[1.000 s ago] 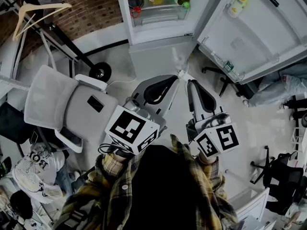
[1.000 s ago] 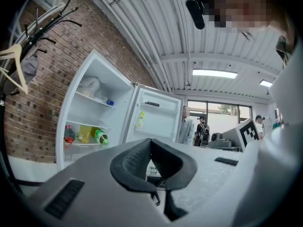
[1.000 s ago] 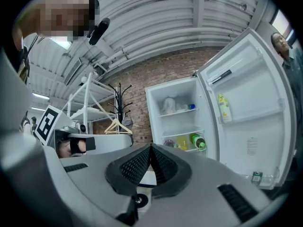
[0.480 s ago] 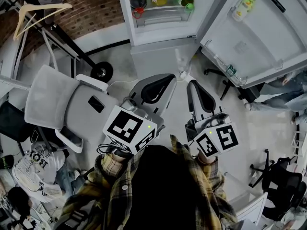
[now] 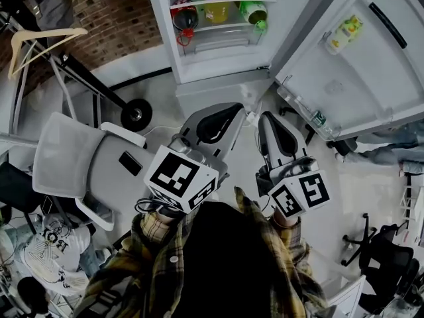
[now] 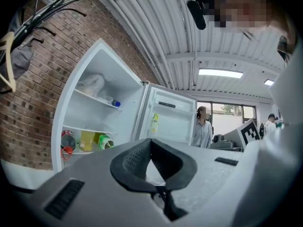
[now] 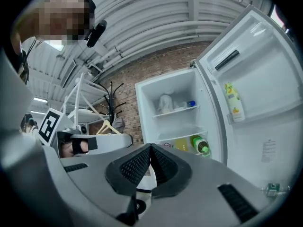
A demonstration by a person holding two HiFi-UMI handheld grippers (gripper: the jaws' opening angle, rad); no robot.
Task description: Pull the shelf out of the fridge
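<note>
A white fridge (image 5: 218,71) stands open ahead, its door (image 5: 371,65) swung to the right. Its lower shelf (image 5: 222,26) carries three bottles: red-capped, yellow and green. In the right gripper view an upper shelf (image 7: 177,110) holds a white bag and a blue-capped bottle. My left gripper (image 5: 242,108) and right gripper (image 5: 264,115) are held level side by side, short of the fridge. Both are shut with nothing between the pads. The left gripper (image 6: 151,141) and the right gripper (image 7: 150,147) each show their tips pressed together.
A white office chair (image 5: 86,158) sits at my left, with a wheeled stand (image 5: 136,114) and a wooden hanger (image 5: 40,42) behind it. A brick wall (image 5: 122,12) lies left of the fridge. A person (image 6: 202,126) stands past the door. Black chairs (image 5: 381,257) are at the right.
Both grippers and the view have advanced toward the fridge, which now looks nearer and shows more of its shelf. The jaws have stayed shut.
</note>
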